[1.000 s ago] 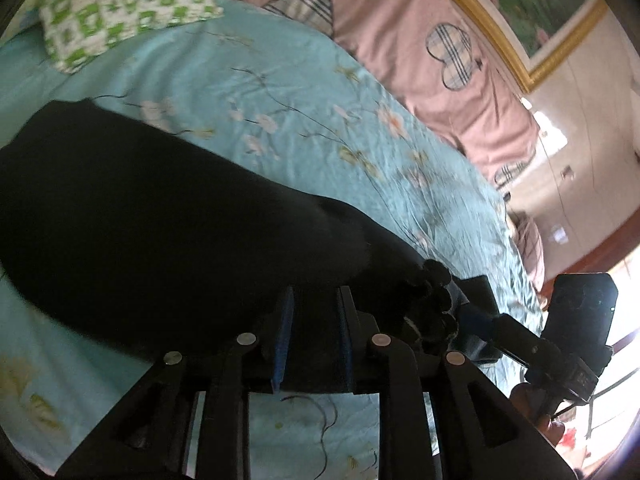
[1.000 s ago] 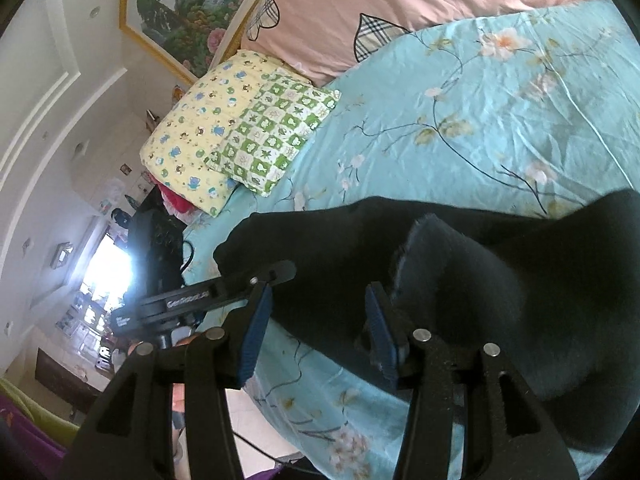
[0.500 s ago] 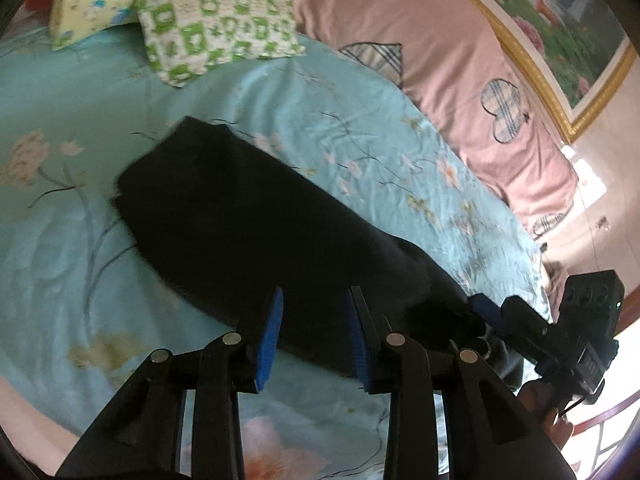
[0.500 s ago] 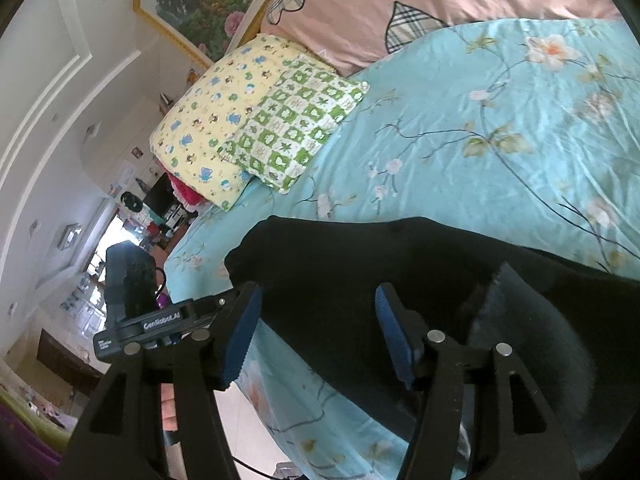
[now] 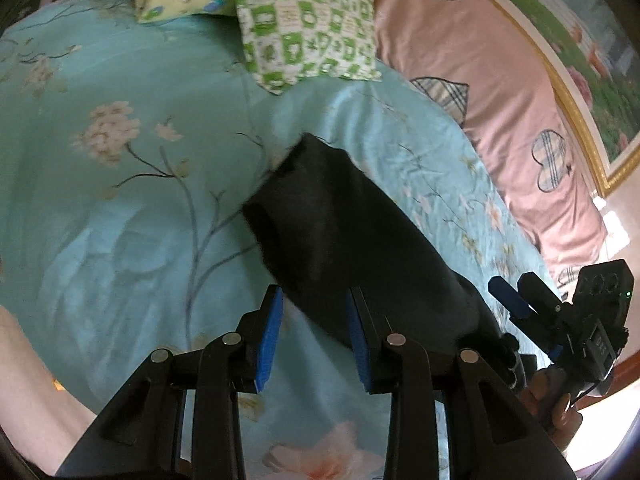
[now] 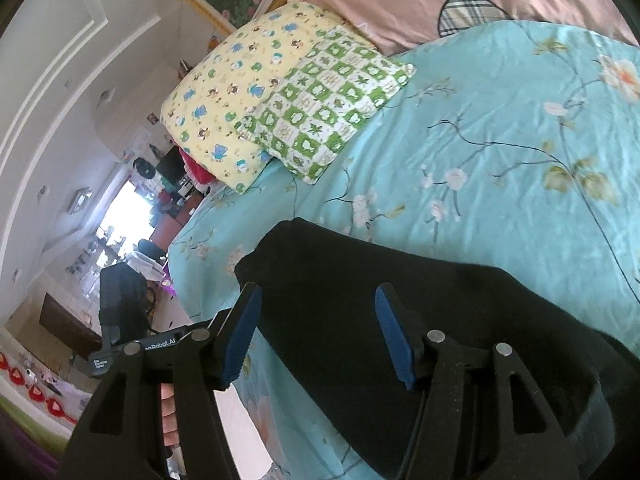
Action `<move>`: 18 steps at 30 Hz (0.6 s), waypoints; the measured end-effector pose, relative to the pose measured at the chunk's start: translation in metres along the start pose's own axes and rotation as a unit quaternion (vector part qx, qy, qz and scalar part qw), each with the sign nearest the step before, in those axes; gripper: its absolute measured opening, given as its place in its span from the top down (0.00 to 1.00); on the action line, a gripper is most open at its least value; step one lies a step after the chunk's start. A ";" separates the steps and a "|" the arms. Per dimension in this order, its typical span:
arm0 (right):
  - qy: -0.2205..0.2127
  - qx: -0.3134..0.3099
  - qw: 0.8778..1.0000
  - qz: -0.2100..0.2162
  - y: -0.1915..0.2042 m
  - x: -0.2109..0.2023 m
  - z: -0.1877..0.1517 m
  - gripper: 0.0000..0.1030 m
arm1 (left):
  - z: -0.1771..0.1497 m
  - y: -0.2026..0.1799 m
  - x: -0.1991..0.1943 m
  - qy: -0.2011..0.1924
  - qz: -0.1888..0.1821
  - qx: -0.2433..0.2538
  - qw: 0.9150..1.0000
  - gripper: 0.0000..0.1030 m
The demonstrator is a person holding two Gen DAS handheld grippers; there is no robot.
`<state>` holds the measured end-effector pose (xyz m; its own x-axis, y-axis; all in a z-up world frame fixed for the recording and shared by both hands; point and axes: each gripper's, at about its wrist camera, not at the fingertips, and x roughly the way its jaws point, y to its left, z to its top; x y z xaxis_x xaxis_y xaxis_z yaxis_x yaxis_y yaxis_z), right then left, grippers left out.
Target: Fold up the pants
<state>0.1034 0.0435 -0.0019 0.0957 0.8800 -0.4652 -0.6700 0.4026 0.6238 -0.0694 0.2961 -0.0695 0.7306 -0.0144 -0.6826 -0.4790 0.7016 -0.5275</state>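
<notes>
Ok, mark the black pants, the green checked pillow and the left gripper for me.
black pants (image 5: 348,240): left wrist view, middle of the folded cloth.
green checked pillow (image 6: 324,108): right wrist view, centre of its top face.
left gripper (image 5: 314,334): left wrist view, midway between the blue fingertips, open, nothing held.

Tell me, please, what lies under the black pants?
The black pants lie on the teal floral bedsheet, which shows all around them. Whatever sits directly beneath the fabric is covered.
</notes>
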 end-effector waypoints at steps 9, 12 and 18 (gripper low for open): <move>0.035 -0.034 0.999 0.001 0.010 0.036 0.019 0.41 | 0.008 0.015 0.011 0.001 0.006 -0.020 1.000 0.64; 0.048 -0.045 0.998 0.000 0.012 0.050 0.027 0.41 | 0.011 0.016 0.016 0.004 0.002 -0.025 1.000 0.63; 0.067 -0.057 0.996 0.002 0.011 0.077 0.044 0.41 | 0.016 0.025 0.026 0.013 -0.004 -0.046 0.999 0.59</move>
<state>0.1362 0.1264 -0.0030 -0.0011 0.8366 -0.5478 -0.7495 0.3620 0.5543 -0.0548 0.3248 -0.0927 0.7225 -0.0399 -0.6902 -0.5161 0.6331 -0.5769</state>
